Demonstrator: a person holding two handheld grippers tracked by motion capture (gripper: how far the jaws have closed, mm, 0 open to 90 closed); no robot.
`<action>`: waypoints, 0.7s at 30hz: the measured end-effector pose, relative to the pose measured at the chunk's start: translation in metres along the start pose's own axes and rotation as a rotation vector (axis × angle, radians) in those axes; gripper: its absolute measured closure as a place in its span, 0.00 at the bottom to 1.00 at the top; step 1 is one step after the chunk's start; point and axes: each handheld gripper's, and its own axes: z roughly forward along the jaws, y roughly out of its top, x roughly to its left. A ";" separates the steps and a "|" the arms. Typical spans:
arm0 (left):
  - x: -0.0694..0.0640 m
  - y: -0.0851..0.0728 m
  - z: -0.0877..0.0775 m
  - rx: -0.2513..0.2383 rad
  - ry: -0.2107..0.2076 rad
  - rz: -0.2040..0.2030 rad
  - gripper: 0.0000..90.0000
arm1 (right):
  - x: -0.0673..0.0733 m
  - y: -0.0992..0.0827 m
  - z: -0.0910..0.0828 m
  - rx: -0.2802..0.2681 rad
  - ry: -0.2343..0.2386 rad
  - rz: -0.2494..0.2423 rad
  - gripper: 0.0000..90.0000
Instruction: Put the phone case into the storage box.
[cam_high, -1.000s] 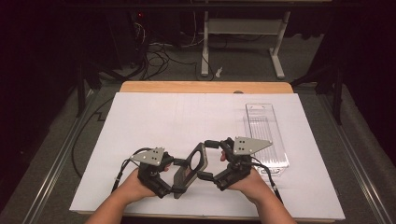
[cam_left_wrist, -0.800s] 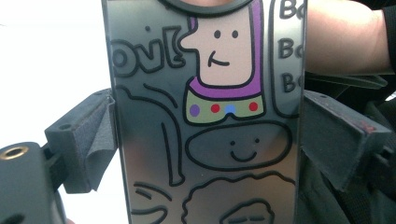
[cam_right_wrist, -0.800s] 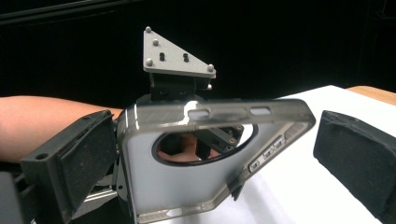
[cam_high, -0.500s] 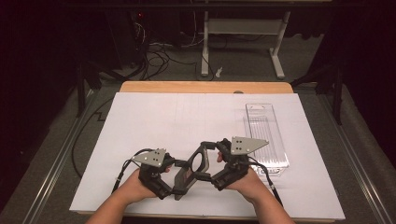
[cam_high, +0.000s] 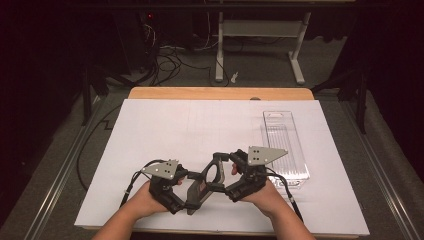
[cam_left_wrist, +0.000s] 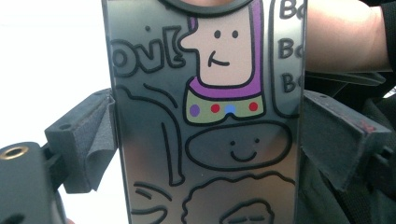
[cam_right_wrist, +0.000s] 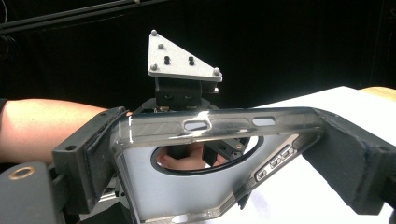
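Both grippers, left (cam_high: 192, 186) and right (cam_high: 223, 170), clamp one phone case (cam_high: 206, 180) between them at lower centre of the high view. Its grey back carries black-outlined cartoon doodles and a purple-suited figure; a clear plastic box (cam_high: 284, 145) lies right.

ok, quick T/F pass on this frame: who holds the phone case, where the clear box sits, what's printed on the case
1. Both tools grip the phone case. True: the left tool clamps its sides, the right tool its top end.
2. The clear plastic box lies on the person's left. False: it lies at the right, beyond the right hand.
3. The case is plain black. False: it carries cartoon doodles, one figure with a purple outline.
4. The box stands on end. False: it lies flat on the white sheet.
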 end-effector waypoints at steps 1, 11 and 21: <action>0.000 0.000 0.000 -0.001 -0.001 -0.001 0.14 | 0.000 0.000 0.000 0.000 0.000 0.002 0.11; 0.000 0.000 0.000 -0.003 -0.001 -0.001 0.14 | 0.000 -0.001 0.000 -0.016 0.002 0.019 0.13; -0.001 0.000 0.002 -0.003 -0.007 0.003 0.14 | 0.003 -0.001 0.001 -0.031 0.003 0.030 0.14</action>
